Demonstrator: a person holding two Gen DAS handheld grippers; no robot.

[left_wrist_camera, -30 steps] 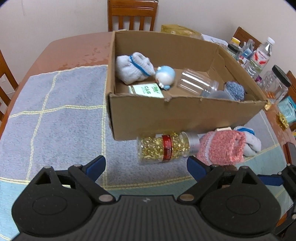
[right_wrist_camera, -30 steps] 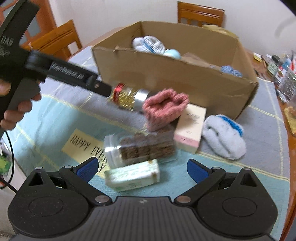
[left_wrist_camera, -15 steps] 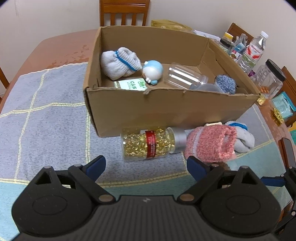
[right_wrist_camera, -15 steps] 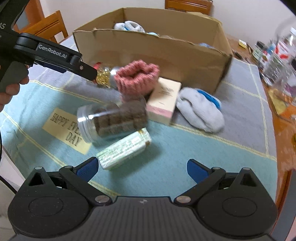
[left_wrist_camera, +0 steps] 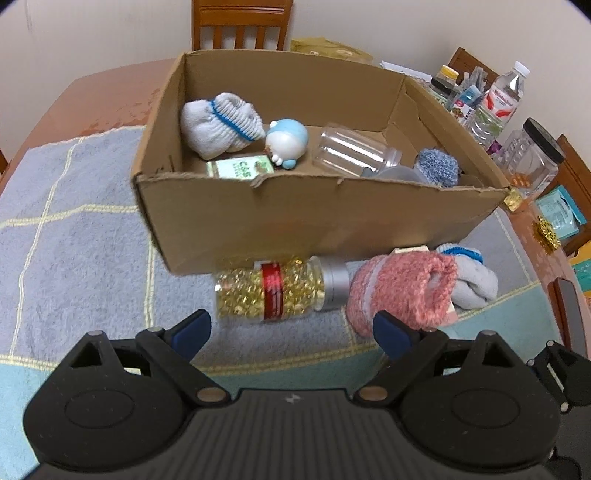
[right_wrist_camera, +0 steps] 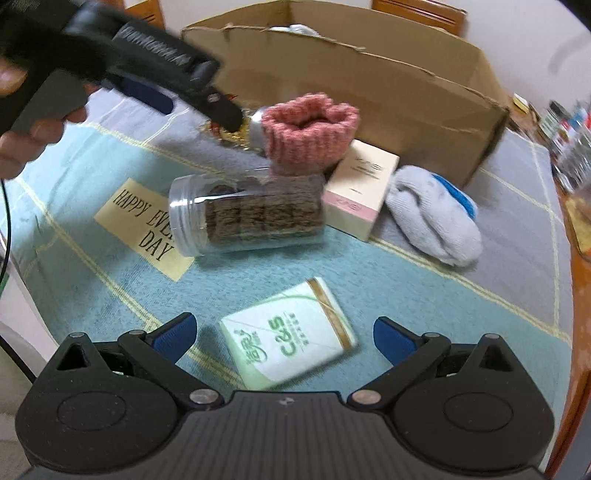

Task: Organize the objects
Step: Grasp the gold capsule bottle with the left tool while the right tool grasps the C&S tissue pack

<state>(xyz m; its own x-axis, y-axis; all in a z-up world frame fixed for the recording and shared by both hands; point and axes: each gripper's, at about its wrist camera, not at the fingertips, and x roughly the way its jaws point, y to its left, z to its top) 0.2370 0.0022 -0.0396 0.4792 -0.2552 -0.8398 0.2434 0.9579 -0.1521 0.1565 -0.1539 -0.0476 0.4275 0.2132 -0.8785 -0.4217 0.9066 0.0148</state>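
Note:
A cardboard box holds a white sock, a small blue figure, a tissue pack, a clear jar and a blue-grey sock. In front of it lie a jar of golden capsules, a pink sock and a white sock. My left gripper is open just short of the capsule jar; it also shows in the right wrist view. My right gripper is open around a green tissue pack. A jar of brown cookies and a pale box lie beyond it.
The table carries a blue and grey cloth with a yellow "HAPPY EVERY DAY" label. Bottles and jars crowd the table's right edge. Wooden chairs stand behind the table.
The left gripper has moved closer to the capsule jar. The right gripper has come down and forward, so the tissue pack now lies between its open fingers.

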